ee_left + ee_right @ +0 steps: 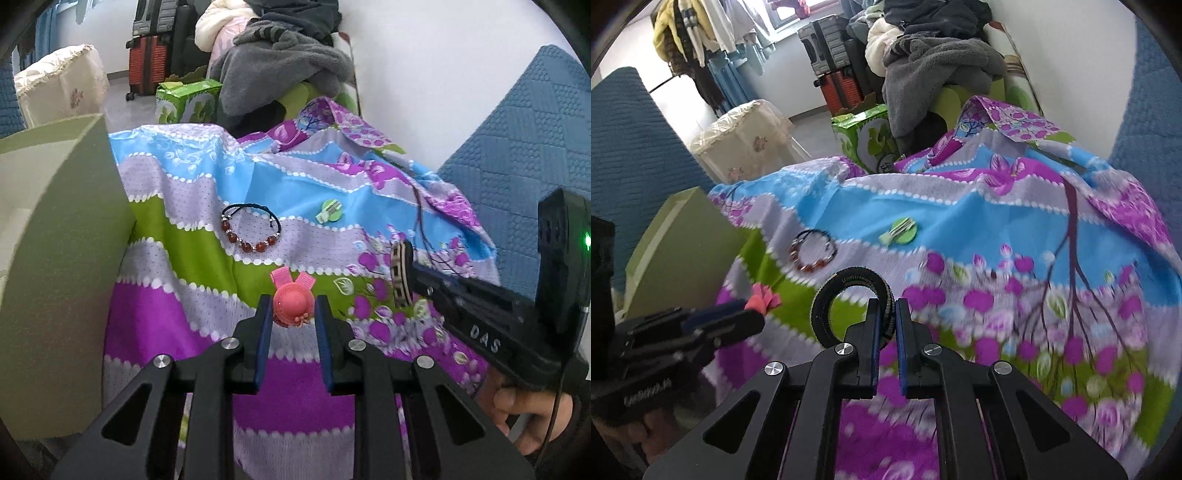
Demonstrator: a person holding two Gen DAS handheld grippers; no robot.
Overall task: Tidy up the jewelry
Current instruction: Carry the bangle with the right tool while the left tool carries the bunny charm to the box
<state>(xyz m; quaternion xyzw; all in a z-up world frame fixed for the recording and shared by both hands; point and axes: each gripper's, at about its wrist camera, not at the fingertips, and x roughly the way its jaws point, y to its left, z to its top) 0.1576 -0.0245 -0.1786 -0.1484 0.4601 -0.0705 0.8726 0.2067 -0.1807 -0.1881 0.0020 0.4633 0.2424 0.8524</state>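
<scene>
Black left gripper [292,308] fills the foreground of the left wrist view, and its blue-padded fingers [263,343] are clamped on a coral-pink plastic hair clip shaped like a little hat with a bow [292,301], held up clear of the cloth. Over on the right side, the right gripper [886,319] has its fingers pressed together on a black beaded bangle with a pale patterned edge [827,299], the ring sticking out to the left of the pads. Both pieces hang above a bright floral cloth in purple, blue, green and lilac bands [295,192] that covers the desk. Two items lie on that cloth: a dark cord bracelet with red-brown round beads [252,229], sitting on the lilac and green bands, and a round green hair clip [330,212] near it on the blue band, the two well apart from each other. An open pale green box [55,258] stands just beside the cloth's left edge. A person's hand [517,402] grips the right gripper's handle at lower right.
</scene>
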